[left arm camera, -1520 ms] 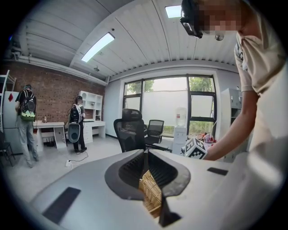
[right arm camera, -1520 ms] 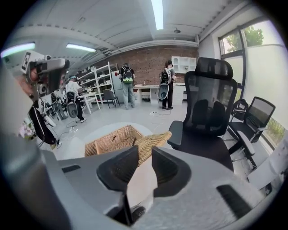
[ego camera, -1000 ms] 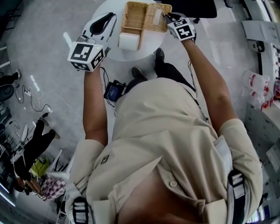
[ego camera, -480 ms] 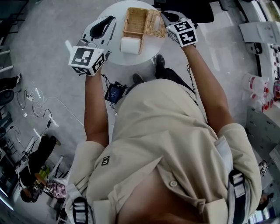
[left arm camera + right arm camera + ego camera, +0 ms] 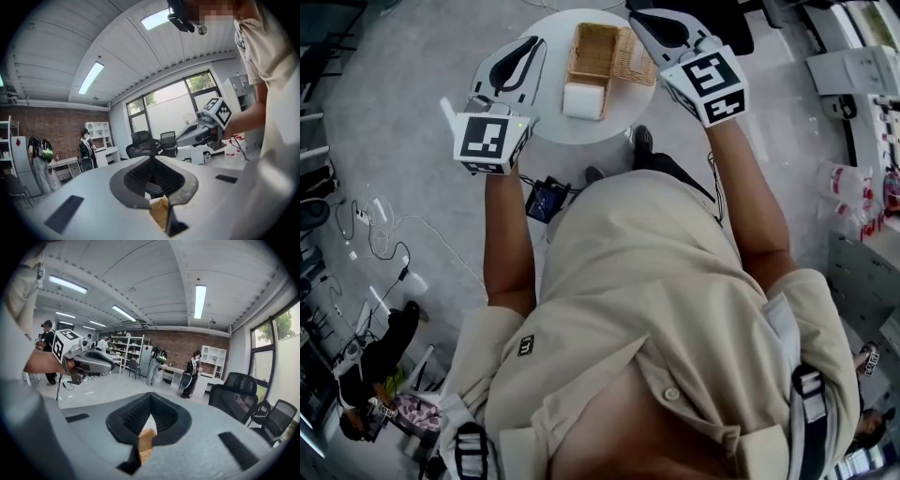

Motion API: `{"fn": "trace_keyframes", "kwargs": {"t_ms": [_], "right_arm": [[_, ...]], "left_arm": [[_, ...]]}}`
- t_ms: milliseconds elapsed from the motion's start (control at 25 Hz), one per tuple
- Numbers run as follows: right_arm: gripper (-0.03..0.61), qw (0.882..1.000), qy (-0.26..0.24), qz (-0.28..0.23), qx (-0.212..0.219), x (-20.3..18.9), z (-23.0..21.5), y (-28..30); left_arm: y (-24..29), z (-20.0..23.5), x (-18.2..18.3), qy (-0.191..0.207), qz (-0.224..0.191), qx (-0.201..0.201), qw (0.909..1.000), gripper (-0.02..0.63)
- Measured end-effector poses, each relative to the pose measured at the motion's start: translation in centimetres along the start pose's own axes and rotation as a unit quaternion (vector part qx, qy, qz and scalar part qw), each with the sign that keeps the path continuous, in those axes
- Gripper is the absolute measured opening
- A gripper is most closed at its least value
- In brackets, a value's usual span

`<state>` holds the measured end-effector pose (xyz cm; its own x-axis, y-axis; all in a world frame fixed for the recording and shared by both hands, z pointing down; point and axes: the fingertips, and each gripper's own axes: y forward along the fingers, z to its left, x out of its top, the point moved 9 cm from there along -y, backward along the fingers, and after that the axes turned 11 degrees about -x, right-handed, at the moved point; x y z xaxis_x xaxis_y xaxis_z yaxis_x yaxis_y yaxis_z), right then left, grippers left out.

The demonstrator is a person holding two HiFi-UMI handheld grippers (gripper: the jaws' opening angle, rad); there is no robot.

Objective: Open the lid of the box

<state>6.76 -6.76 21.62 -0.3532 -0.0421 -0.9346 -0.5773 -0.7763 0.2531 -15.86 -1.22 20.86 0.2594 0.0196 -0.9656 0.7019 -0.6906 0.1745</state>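
On the round white table [image 5: 551, 127] stands the wicker box [image 5: 592, 49], near the far side of the tabletop. Its lid [image 5: 636, 58] is turned out to the right of the box and seems to stay joined to it along that edge, so the inside of the box is open to view from above. I cannot tell whether the lid lies flat or leans at an angle. Just in front of the box, on the near side, sits a white block [image 5: 583, 100]; it looks to touch the box, but I am not sure.

Neither of the 2 grippers touches the box. The right gripper [image 5: 639, 17] hangs beyond the lid, on the right of the box. Its jaws have just been closing and now meet, with nothing between them; only a bit of wicker shows far below through the gap. The left gripper [image 5: 534, 42] hovers at the left of the box, its jaws also together and empty.

I judge that the opening step is done, because the lid is already off the top. The next move asks only for care: keep both grippers clear of the lid so that it does not fall shut.
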Motion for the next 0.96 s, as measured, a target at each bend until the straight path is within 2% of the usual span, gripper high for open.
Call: {"fn": "trace_keyframes", "kwargs": {"t_ms": [280,680,960], "right_arm": [[-0.009,1.000,-0.012,-0.011,0.015,2.6,1.7,-1.9],[-0.009,1.000,-0.019,-0.002,0.017,2.6,2.9,-2.0],[-0.009,1.000,-0.016,0.001,0.018,1.8,2.1,-2.0]], "left_arm": [[-1.5,-0.4,1.3,0.015,-0.013,0.013,0.9997,0.023],[-3.0,-0.2,0.8,0.008,-0.020,0.015,0.9997,0.023],[-1.9,-0.8,-0.2,0.003,-0.020,0.009,0.9997,0.024]]}}
